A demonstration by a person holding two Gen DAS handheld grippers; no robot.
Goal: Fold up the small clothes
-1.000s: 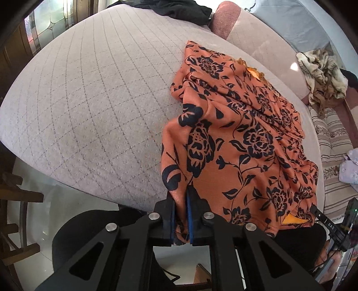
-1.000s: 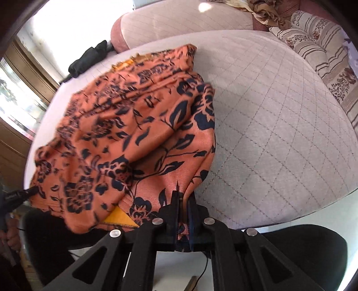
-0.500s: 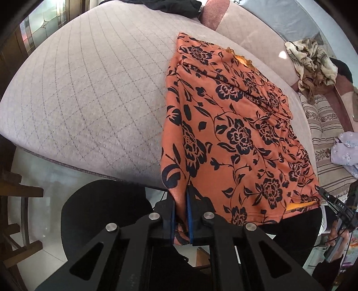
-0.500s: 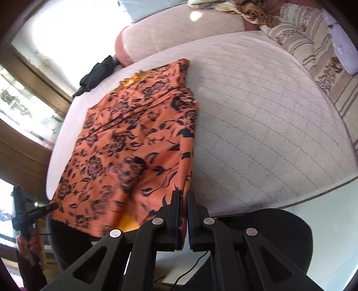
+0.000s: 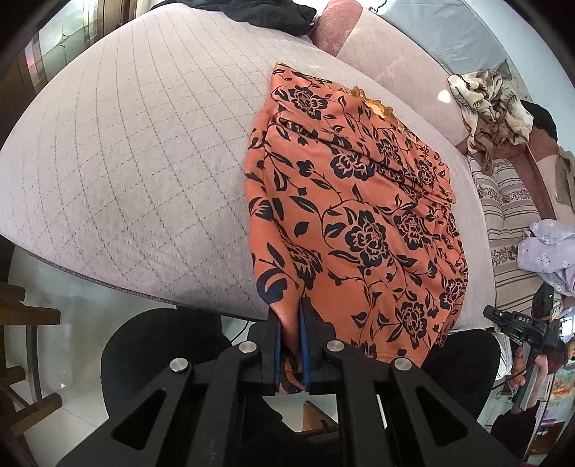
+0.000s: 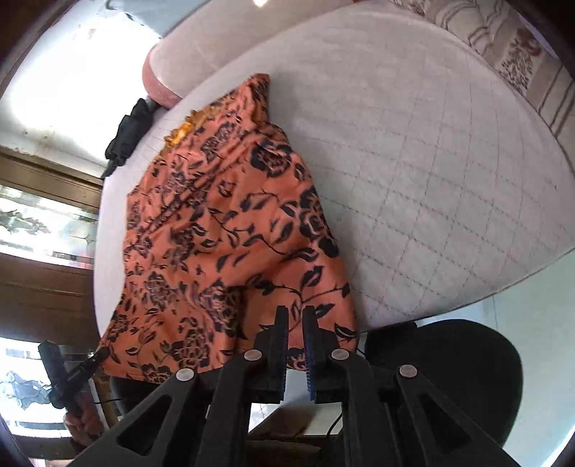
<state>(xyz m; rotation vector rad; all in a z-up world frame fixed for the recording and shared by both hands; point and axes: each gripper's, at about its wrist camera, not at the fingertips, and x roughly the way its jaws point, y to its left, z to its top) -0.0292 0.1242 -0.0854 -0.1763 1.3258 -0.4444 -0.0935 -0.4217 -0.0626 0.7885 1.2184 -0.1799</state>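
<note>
An orange garment with a dark floral print [image 5: 359,215] lies stretched out on the quilted grey mattress [image 5: 125,161], its near hem hanging over the front edge. My left gripper [image 5: 290,323] is shut on the near left corner of the hem. In the right wrist view the garment [image 6: 222,233] lies flat, and my right gripper [image 6: 295,323] has its jaws slightly apart around the near right corner; I see a gap and the cloth looks released.
A black garment [image 5: 273,14] lies at the far end by a pink bolster [image 5: 330,36]. A crumpled patterned cloth [image 5: 492,97], a striped cushion [image 5: 503,222] and a lilac cloth [image 5: 546,251] sit to the right. A black stool [image 6: 449,363] stands below the edge.
Both grippers pulled the hem toward me, and the bunched garment has spread out flat. The right jaws, shut on the hem before, now stand slightly apart.
</note>
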